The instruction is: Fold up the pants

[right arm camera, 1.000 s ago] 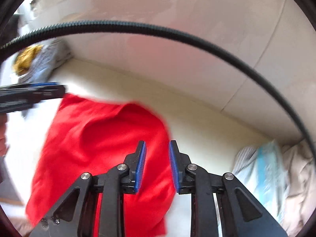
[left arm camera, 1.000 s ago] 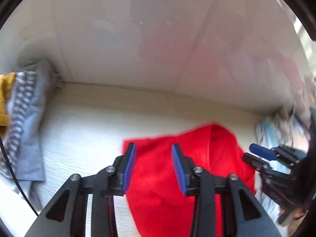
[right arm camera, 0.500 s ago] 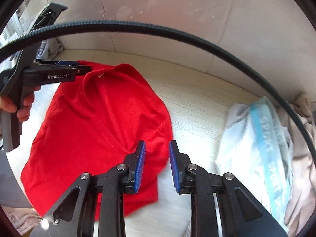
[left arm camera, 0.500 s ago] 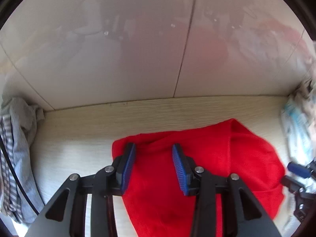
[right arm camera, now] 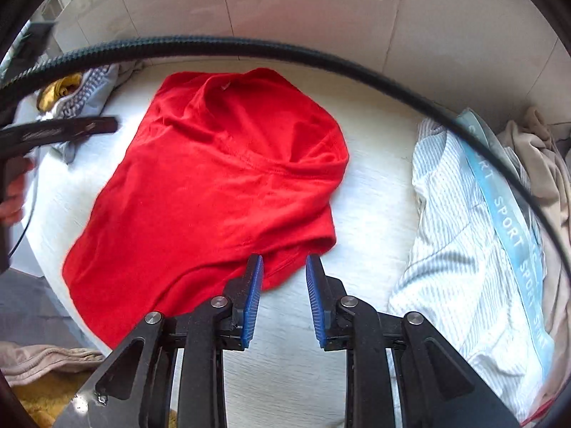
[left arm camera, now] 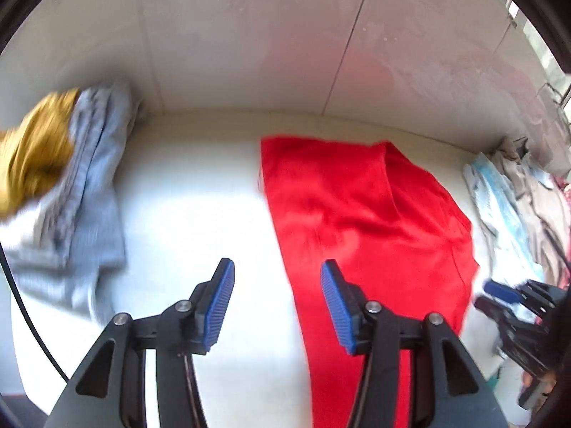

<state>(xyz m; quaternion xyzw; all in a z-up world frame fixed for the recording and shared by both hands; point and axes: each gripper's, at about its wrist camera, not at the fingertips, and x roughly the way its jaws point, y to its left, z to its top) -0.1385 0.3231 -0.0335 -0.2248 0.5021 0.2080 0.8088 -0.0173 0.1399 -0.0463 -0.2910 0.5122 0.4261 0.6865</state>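
Observation:
The red pants (left arm camera: pixel 357 207) lie spread and loosely folded on the pale table (left arm camera: pixel 196 214). My left gripper (left arm camera: pixel 275 271) hovers over the pants' left edge. Its jaws are opening and nothing is between them; bare table shows in the gap. In the right wrist view the red pants (right arm camera: pixel 214 185) fill the middle. My right gripper (right arm camera: pixel 283 267) stands just above their near right hem with a narrow gap and no cloth in it. The right gripper (left arm camera: pixel 499 296) also shows at the far right of the left wrist view. The left gripper (right arm camera: pixel 71 128) shows at the left of the right wrist view.
A grey striped garment (left arm camera: pixel 89 178) and a mustard one (left arm camera: pixel 32 157) are heaped at the left. A white-blue striped piece with a "SPORT" band (right arm camera: pixel 464 249) and beige clothes (right arm camera: pixel 546 164) lie right. A black hose (right arm camera: pixel 285 50) arcs overhead. A tiled wall (left arm camera: pixel 249 35) backs the table.
My left gripper has slid left off the red cloth and its jaws have widened. My right gripper has shifted toward the pants' near right hem. The pants now lie still.

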